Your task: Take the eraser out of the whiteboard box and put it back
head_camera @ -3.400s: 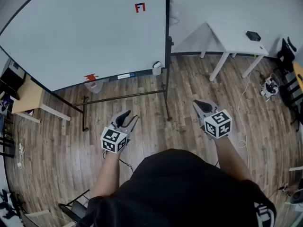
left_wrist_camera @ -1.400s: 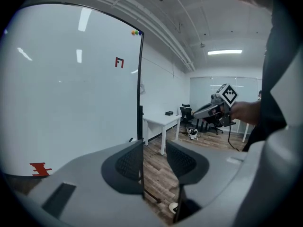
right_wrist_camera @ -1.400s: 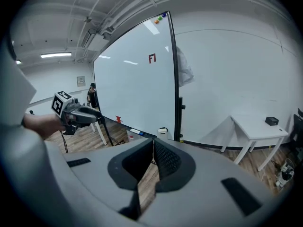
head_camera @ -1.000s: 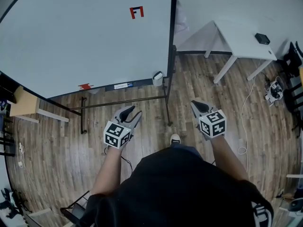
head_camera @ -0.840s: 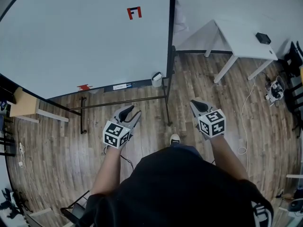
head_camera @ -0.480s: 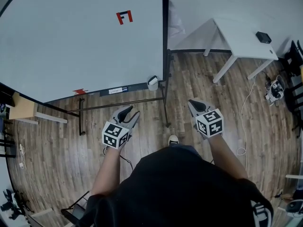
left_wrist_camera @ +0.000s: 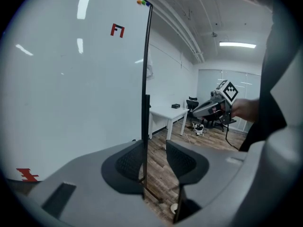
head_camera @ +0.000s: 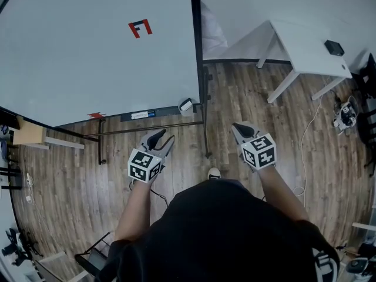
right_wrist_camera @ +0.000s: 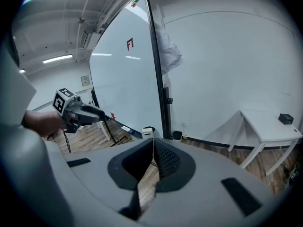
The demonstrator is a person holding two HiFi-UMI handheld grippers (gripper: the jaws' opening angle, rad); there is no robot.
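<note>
Head view: the large white whiteboard on its black stand [head_camera: 88, 57] fills the upper left, and at its lower right corner hangs the small white whiteboard box [head_camera: 185, 107], with the dark-topped eraser [head_camera: 187, 103] apparently just peeping out. The left gripper [head_camera: 163, 136] and right gripper [head_camera: 237, 127] hover low in the frame, well short of the box. Left gripper view: tongs released, nothing between them. Right gripper view: tongs clenched tip to tip, empty, with the box just above them at centre. The eraser is likely light and felt-soft underneath, so pinch its stiff upper sides.
</note>
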